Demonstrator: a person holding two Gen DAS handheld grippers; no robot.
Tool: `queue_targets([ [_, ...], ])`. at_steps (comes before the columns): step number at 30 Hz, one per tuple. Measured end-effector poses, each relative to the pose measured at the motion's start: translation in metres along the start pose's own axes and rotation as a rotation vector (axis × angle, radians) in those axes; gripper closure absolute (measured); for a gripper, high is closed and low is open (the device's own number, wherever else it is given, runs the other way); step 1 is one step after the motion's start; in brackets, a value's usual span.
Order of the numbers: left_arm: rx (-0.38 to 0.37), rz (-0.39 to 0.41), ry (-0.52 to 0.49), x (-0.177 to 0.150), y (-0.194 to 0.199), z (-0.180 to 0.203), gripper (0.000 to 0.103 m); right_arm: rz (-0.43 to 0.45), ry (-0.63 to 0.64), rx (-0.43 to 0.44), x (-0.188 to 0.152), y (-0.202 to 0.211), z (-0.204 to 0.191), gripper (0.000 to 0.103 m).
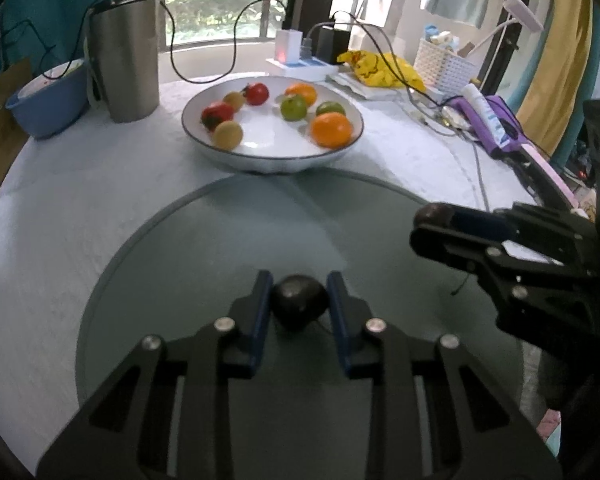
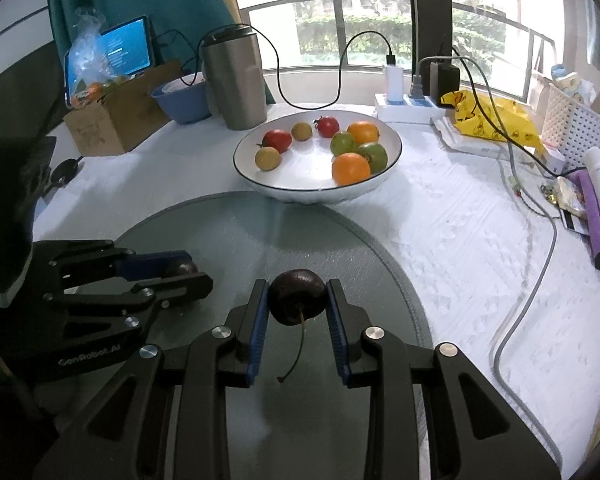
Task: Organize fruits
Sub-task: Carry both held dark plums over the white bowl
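Note:
My left gripper (image 1: 299, 280) is shut on a dark cherry (image 1: 299, 305) over the round glass disc (image 1: 204, 240). My right gripper (image 2: 297, 286) is shut on a second dark cherry (image 2: 297, 296) with a long stem, also over the disc. Each gripper shows in the other view, the right gripper (image 1: 432, 224) at right and the left gripper (image 2: 188, 270) at left, each with its cherry between the pads. Beyond the disc stands a white bowl (image 1: 276, 160), also in the right wrist view (image 2: 320, 196), with oranges, green fruits, red tomatoes and small tan fruits.
A steel tumbler (image 1: 124, 56) and a blue bowl (image 1: 48, 100) stand at the back left, with a cardboard box (image 2: 116, 120) of fruit. A power strip (image 2: 408, 108), yellow bag (image 2: 496, 120), white basket (image 2: 576, 128), cables (image 2: 520, 312) and purple items (image 1: 496, 124) crowd the right.

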State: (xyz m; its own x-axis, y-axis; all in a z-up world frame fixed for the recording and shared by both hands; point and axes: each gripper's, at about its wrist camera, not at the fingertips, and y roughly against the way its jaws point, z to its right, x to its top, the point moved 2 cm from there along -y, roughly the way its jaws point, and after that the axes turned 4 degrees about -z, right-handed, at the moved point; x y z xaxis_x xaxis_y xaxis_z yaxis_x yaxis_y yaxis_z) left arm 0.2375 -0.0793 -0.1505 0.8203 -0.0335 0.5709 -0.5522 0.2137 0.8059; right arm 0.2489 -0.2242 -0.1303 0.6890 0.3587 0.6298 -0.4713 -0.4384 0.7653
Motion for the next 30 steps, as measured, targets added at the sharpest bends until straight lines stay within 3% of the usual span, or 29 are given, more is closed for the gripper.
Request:
queue_targets([
  [16, -0.026, 0.075, -0.025, 0.042, 0.009, -0.004, 0.074, 0.039, 0.007, -0.034, 0.04, 0.001, 0.007, 0.073],
  [30, -0.035, 0.084, -0.034, 0.084, -0.021, -0.01, 0.074, 0.034, -0.026, -0.045, 0.065, -0.016, 0.032, 0.073],
])
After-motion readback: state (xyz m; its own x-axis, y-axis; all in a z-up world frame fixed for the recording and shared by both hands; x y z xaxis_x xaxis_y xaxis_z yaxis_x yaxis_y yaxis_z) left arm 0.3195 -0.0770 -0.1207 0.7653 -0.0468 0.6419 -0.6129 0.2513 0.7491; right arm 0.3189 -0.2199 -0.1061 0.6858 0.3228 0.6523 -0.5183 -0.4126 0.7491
